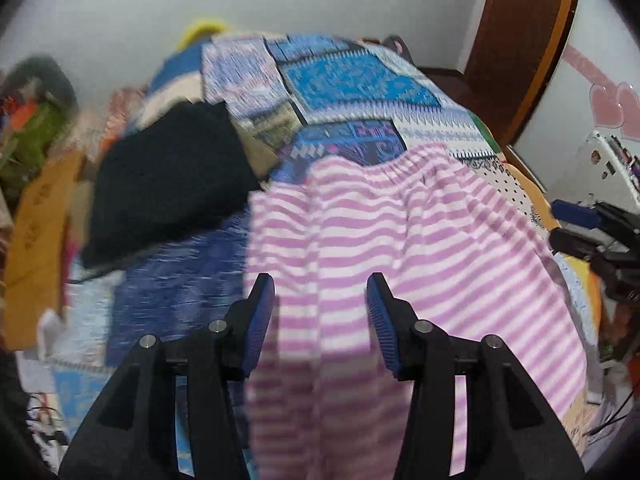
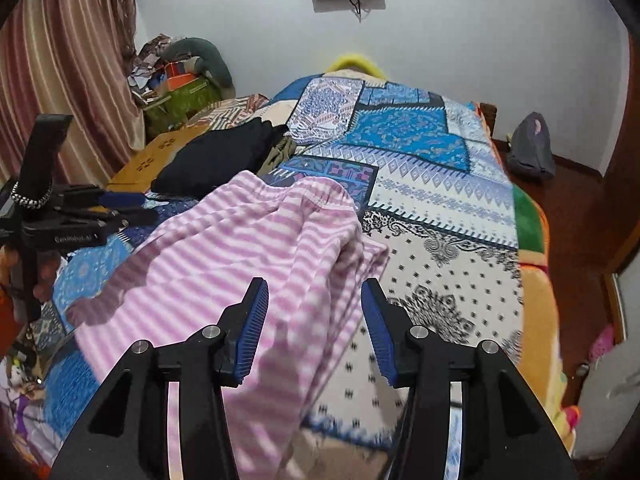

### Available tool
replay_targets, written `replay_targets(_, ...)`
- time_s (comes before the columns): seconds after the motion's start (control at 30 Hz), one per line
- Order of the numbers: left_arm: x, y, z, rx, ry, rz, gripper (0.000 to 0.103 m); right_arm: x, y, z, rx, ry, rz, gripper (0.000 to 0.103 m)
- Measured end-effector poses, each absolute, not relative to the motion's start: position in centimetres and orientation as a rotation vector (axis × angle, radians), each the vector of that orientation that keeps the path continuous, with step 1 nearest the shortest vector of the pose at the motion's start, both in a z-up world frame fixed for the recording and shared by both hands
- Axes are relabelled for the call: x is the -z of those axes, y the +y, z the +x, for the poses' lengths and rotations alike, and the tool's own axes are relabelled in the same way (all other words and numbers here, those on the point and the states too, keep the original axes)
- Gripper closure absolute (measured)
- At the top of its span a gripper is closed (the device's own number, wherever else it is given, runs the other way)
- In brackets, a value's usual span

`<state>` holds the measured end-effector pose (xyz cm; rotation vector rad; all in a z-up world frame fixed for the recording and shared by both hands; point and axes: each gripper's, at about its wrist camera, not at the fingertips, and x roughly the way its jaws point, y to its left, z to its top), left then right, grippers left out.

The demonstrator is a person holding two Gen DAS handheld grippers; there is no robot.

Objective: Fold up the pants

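Pink-and-white striped pants point(image 1: 400, 232) point(image 2: 248, 248) lie on the bed, the gathered waistband point(image 1: 380, 160) point(image 2: 280, 184) at the far end. In the left wrist view, my left gripper point(image 1: 320, 284) hovers over the near part of the pants with its blue pads apart and nothing pinched. My right gripper point(image 2: 314, 286) is open over the pants' right edge, where the cloth lies folded in layers. Each gripper shows in the other's view: the right one point(image 1: 588, 232) at the right edge, the left one point(image 2: 80, 216) at the left edge.
A patterned blue-and-white bedspread point(image 2: 420, 200) point(image 1: 340, 72) covers the bed. A black garment point(image 1: 172, 184) point(image 2: 224, 156) lies left of the pants, beside an orange-brown board point(image 2: 160, 152). Curtain point(image 2: 60, 60) and clutter at far left; a grey bag point(image 2: 528, 152) on the floor at right.
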<state>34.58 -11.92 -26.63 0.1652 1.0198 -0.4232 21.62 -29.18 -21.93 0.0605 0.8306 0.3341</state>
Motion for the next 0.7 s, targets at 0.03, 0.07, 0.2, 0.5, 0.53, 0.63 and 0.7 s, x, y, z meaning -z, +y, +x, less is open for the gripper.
replay_targets(0.03,27.2,-12.2,35.1,0.431,1.038,0.156,0.055,22.5,-29.1,22.2,-0.332,0.844,0.069,0.058)
replay_targets(0.07,27.9,-12.4,35.7,0.435,1.053,0.150,0.055,23.2,-29.2,22.8,-0.335,0.860,0.086,0.058)
replay_targets(0.2,29.5,-12.8,37.3,0.450,1.089,0.116,0.066,25.4,-29.3,24.7,-0.391,0.918,0.178,0.058)
replay_targets(0.5,27.6,-11.5,38.3,0.384,1.011,0.104,0.096,25.0,-28.2,24.9,-0.386,0.859,0.101,0.096)
replay_targets(0.53,27.7,-11.0,38.7,0.376,1.016,0.082,0.096,25.2,-28.3,25.1,-0.370,0.861,0.095,0.096)
replay_targets(0.63,28.8,-10.5,39.7,0.337,1.047,0.098,0.096,26.0,-29.2,25.8,-0.312,0.885,0.087,0.098)
replay_targets(0.7,29.0,-10.3,39.8,0.346,1.063,0.109,0.094,25.9,-30.0,25.9,-0.302,0.904,0.112,0.098)
